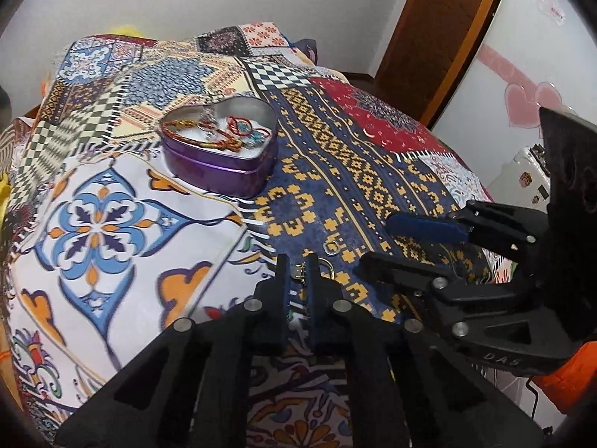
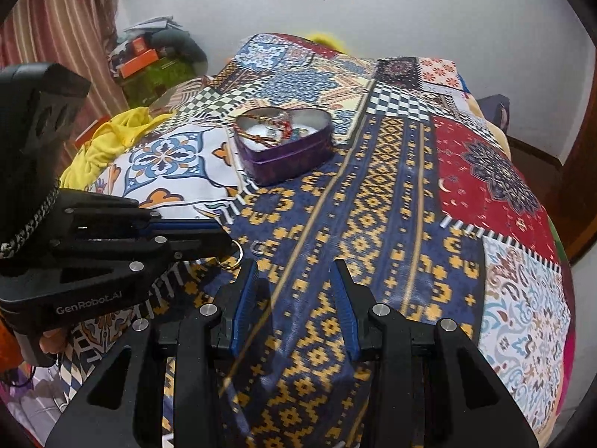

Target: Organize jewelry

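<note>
**Left gripper pinches a small piece, tin waits up the bed**

Patchwork bedspread (image 1: 112,224) fills both views, busy with blue, yellow and red panels, a pale wall behind. Starting at the left of the left wrist view: the purple heart-shaped tin (image 1: 220,142) sits open in the upper middle, holding red and orange cord bracelets and some silvery bits on a white lining. Coming down to lower centre, the left gripper (image 1: 297,270) has its jaws nearly together, pinching a small metal piece (image 1: 298,269), with a ring (image 1: 324,267) showing just to the right of its fingers. A second small ring (image 1: 332,246) lies loose on the cloth just above. Far right, the right gripper (image 1: 377,239) rests partly open and empty. Looks like the lift is next: the tin lies up and left of the left fingers, well apart, so that hand carries.
</note>
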### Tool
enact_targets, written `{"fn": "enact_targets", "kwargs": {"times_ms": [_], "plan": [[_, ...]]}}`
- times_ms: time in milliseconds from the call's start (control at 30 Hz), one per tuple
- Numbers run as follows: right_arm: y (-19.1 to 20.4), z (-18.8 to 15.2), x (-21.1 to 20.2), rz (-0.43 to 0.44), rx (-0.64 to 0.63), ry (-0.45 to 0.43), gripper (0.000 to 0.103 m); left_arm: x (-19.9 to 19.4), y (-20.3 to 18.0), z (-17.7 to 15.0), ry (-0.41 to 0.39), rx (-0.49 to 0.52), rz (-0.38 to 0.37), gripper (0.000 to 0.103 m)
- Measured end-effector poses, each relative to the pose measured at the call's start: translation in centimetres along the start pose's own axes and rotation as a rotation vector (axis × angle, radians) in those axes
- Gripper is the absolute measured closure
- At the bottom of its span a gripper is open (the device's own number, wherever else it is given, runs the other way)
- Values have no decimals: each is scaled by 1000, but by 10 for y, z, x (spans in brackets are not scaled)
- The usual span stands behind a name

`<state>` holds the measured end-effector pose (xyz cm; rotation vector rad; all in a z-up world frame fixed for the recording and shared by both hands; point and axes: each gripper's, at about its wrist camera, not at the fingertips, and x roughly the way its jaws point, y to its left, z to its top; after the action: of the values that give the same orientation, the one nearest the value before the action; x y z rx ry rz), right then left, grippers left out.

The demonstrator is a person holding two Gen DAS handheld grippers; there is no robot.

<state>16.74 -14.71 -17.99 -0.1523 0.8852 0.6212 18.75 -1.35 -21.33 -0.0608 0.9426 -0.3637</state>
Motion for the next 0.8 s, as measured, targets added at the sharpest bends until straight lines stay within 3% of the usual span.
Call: {"fn": "enact_targets", "kwargs": {"times_ms": [367,800], "plan": [[20,11,24,-18,-50,39,93,-25,26,4,-65,-40,69,97],[14,19,9,-1,-21,-3,98,-38,26,11,-120,-31,98,97]]}}
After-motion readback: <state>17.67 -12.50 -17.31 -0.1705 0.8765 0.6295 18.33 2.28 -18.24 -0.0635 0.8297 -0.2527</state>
